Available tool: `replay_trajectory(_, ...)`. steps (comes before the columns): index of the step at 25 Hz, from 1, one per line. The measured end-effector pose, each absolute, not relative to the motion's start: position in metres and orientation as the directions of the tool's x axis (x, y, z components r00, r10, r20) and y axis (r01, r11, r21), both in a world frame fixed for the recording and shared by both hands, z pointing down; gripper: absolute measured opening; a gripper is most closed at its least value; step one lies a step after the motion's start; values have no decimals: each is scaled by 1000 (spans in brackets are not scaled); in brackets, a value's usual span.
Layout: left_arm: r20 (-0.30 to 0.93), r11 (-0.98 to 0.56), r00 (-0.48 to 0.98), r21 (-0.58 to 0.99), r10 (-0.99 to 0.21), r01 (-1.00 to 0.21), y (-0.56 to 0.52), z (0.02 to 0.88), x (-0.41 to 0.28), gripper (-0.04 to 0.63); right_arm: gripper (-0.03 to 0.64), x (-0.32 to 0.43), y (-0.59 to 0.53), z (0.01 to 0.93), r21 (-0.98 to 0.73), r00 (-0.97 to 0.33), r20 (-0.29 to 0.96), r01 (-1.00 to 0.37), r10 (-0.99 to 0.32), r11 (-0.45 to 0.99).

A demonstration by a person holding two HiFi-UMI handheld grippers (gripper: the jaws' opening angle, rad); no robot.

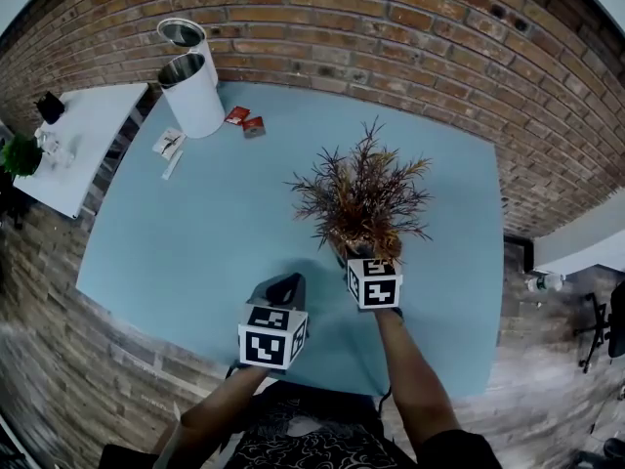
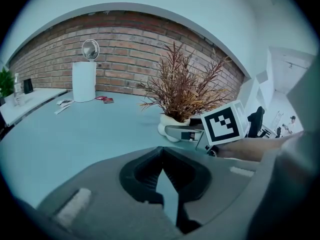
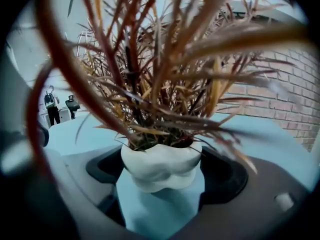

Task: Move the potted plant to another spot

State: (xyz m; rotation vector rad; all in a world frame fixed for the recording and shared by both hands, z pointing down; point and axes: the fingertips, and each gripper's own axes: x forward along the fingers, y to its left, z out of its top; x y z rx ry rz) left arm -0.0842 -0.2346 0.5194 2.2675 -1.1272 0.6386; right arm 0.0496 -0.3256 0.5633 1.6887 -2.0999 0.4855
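The potted plant (image 1: pixel 361 198), with reddish-brown spiky leaves in a small white lumpy pot (image 3: pixel 160 166), stands on the light blue table (image 1: pixel 195 233), right of its middle. My right gripper (image 3: pixel 162 164) is open with its jaws wide on either side of the pot, which rests on the table between them. In the head view this gripper (image 1: pixel 359 259) sits just in front of the plant. The left gripper view also shows the pot (image 2: pixel 169 125) with the right gripper (image 2: pixel 182 132) at it. My left gripper (image 2: pixel 161 151) is shut on nothing and hovers left of the plant.
Two white cylindrical containers (image 1: pixel 192 94) stand at the table's far left, with red packets (image 1: pixel 246 120) and a white card (image 1: pixel 168 143) near them. A brick wall (image 1: pixel 391 27) runs behind the table. A white side table (image 1: pixel 83 135) with a green plant (image 1: pixel 20 154) is at left.
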Motion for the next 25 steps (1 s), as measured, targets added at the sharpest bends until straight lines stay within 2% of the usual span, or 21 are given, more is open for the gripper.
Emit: replay_trajectory(25,610,-493,521,234,-597,-838,-206,519,-78,0,462,43,-287,563,-18,-206,522,-973,-828,231)
